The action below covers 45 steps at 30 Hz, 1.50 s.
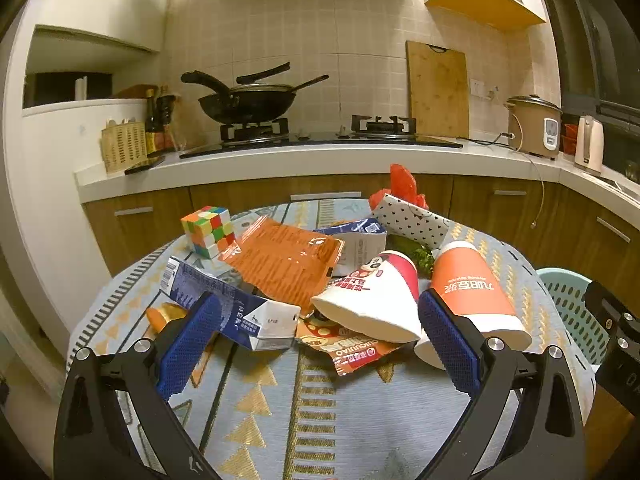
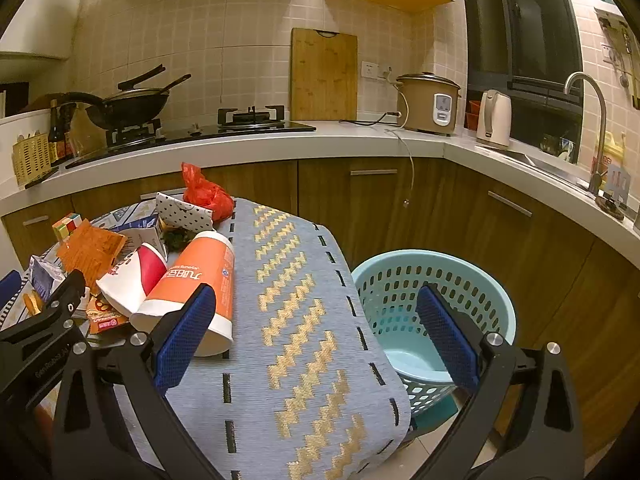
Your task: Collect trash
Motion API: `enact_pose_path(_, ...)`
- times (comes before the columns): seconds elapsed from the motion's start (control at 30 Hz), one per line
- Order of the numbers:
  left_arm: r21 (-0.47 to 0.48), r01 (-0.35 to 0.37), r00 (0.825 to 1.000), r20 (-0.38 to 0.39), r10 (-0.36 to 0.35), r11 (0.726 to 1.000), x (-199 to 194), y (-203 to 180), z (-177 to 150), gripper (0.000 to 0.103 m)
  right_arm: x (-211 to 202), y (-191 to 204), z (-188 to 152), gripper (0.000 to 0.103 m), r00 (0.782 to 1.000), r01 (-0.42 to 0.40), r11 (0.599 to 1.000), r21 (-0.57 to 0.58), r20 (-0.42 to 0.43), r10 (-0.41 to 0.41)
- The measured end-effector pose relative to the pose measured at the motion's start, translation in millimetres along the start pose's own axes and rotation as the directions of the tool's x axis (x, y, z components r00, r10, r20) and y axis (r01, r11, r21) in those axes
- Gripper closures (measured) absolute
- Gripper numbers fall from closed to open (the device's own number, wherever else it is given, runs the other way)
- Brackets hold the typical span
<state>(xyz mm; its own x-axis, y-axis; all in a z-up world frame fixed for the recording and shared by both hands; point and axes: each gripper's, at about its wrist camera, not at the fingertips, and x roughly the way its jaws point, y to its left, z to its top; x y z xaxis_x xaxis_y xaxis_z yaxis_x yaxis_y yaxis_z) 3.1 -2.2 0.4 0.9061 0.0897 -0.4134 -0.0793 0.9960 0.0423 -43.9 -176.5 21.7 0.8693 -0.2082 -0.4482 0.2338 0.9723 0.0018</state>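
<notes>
Left wrist view: trash piled on the table (image 1: 360, 420), nothing grabbed.
I held the left gripper (image 1: 320, 328) and right gripper (image 2: 316, 320) fully spread, empty; the basket (image 2: 496, 304) waited beside for drops.

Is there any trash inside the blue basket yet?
No, the blue basket beside the table shows only its bare bottom, while the orange cup lies on the table.

I am seeing my left claw (image 1: 318, 336) and right claw (image 2: 316, 334) wearing black angular frames, silver round screws at the joints, and blue mesh-textured pads (image 1: 188, 344) lining each finger.
</notes>
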Motion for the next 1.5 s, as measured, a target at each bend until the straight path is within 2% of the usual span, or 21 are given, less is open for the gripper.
enact_pose_path(0.33,0.003,0.001,1.0,0.001,-0.001,1.0,4.8,8.6,0.6,0.007,-0.8,-2.2,1.5,0.008,1.0,-0.002,1.0,0.005,-0.001,0.002)
enact_pose_path(1.5,-0.011,0.004,1.0,-0.001,-0.004,1.0,0.4,3.1,-5.5,0.007,0.5,4.7,4.6,0.008,1.0,-0.025,1.0,-0.002,-0.018,0.025)
